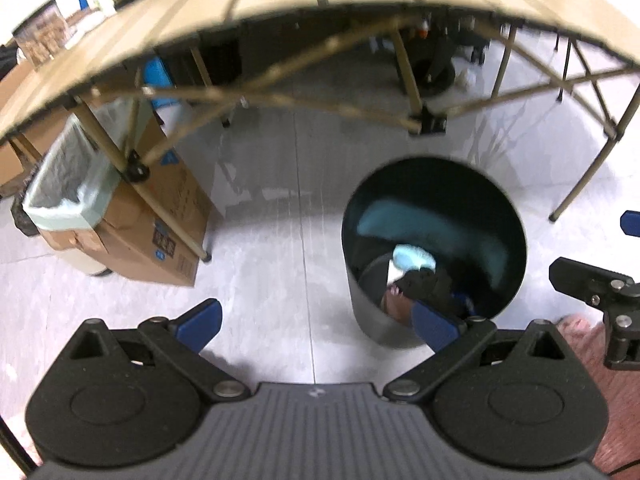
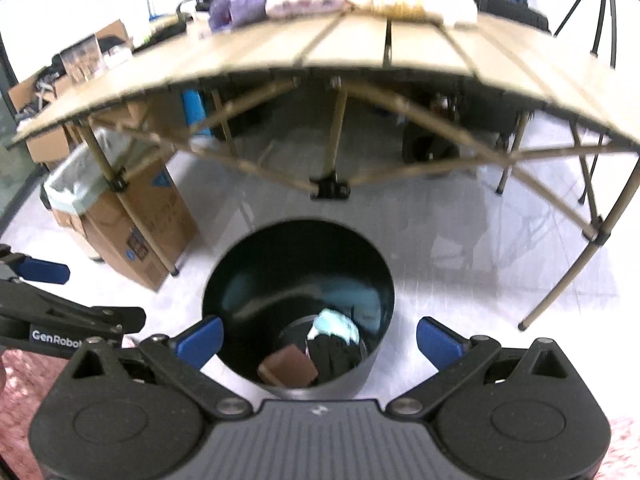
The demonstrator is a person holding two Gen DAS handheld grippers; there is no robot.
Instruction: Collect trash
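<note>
A dark round trash bin point(image 1: 500, 208) stands on the pale floor in front of a folding table; the right wrist view looks straight down into the same bin point(image 2: 224, 280). Inside lie a light blue crumpled piece point(image 2: 336, 326), a black item point(image 2: 334, 356) and a brown block point(image 2: 288, 368). My left gripper point(image 1: 318, 322) hangs open to the left of the bin, its right blue finger over the rim, holding nothing. My right gripper point(image 2: 318, 340) is open above the bin's near rim, empty too. The left gripper point(image 2: 40, 272) shows at the left edge of the right wrist view.
A slatted tan folding table point(image 2: 360, 48) with crossed legs spans the background, with cloth items piled on it. A cardboard box lined with a pale green bag point(image 1: 80, 184) stands under its left end. Pink carpet point(image 2: 24, 380) lies beneath me. Boxes and clutter sit far left.
</note>
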